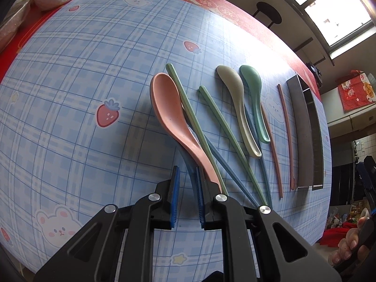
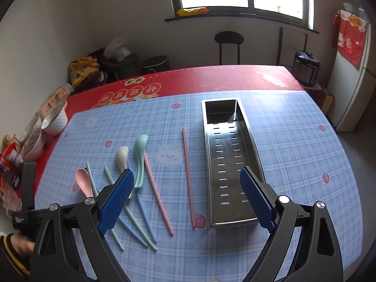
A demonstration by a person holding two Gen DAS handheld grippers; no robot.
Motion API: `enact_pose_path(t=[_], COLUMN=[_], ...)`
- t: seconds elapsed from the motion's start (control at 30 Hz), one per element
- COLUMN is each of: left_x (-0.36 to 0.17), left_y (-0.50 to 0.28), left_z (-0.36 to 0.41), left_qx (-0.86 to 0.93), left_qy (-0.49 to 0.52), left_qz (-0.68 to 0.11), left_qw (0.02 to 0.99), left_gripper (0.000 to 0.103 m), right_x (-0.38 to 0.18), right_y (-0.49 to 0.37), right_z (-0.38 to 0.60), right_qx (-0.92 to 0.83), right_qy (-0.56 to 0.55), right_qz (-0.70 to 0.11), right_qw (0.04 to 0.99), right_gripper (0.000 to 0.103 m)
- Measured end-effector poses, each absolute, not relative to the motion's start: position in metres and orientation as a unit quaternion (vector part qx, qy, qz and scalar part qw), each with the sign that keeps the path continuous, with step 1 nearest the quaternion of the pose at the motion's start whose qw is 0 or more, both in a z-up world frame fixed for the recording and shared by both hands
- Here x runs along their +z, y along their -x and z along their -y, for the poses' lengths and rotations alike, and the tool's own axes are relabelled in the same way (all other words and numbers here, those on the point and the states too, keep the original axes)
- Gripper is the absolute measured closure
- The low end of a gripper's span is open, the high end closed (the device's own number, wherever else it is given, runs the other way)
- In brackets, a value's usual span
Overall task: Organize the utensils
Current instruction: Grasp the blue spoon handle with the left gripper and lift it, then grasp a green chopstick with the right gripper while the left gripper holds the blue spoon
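My left gripper [image 1: 188, 171] is nearly closed around the handle of a blue spoon [image 1: 193, 178]. That spoon lies under a pink spoon [image 1: 169, 108], which also shows in the right wrist view [image 2: 82, 181]. To their right lie green chopsticks [image 1: 188, 108], blue chopsticks [image 1: 225, 164], a cream spoon [image 1: 235, 98] and a green spoon [image 1: 252, 87]. Pink chopsticks [image 1: 285, 129] lie beside a perforated steel tray [image 1: 303, 129]. My right gripper [image 2: 185, 171] hangs open above the cloth, holding nothing, with the pink chopsticks [image 2: 188, 171] and the tray [image 2: 205, 129] beyond it.
A white bowl [image 2: 55, 119] and packets stand at the table's left edge on the red cloth [image 2: 188, 80]. A black chair [image 2: 229, 40] and a cooker [image 2: 306, 68] stand beyond the far edge. A person's hand [image 1: 347, 246] shows at the lower right.
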State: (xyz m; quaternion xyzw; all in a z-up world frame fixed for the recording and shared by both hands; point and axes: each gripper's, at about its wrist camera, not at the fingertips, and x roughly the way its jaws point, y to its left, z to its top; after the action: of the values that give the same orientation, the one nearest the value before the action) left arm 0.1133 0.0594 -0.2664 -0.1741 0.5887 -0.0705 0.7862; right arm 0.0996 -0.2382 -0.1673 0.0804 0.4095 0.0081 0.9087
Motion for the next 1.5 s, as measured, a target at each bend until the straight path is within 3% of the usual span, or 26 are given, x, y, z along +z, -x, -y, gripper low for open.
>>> enact_pose_path(t=[0.4,0.57,0.87,1.37,1.5], left_x=[-0.280,-0.286,-0.282,-0.234,-0.221], left_y=[-0.133,-0.132,-0.119,-0.097,-0.090], left_z=[-0.043,-0.047,-0.083,-0.103,-0.107], left_qx=[-0.079,-0.068,-0.027,-0.052,-0.067], left_qy=[0.179,0.189,0.204,0.184,0.176], left_qz=[-0.591,-0.592,-0.586,-0.531,-0.518], left_qw=[0.783,0.781,0.784,0.826,0.834], left_gripper=[0.089,0.097,0.097,0.097,0.097], right_x=[-0.167,-0.168,-0.169,-0.196,-0.216], right_y=[-0.093,-0.092,-0.095,-0.113,-0.118], right_z=[0.241,0.244,0.234,0.203,0.189], right_qx=[0.003,-0.001,0.012,0.057,0.065], right_qy=[-0.078,-0.082,-0.081,-0.081,-0.059], right_qz=[-0.411,-0.414,-0.416,-0.458,-0.479], right_qw=[0.908,0.907,0.906,0.883,0.873], right_gripper=[0.015,0.015,0.015,0.015,0.028])
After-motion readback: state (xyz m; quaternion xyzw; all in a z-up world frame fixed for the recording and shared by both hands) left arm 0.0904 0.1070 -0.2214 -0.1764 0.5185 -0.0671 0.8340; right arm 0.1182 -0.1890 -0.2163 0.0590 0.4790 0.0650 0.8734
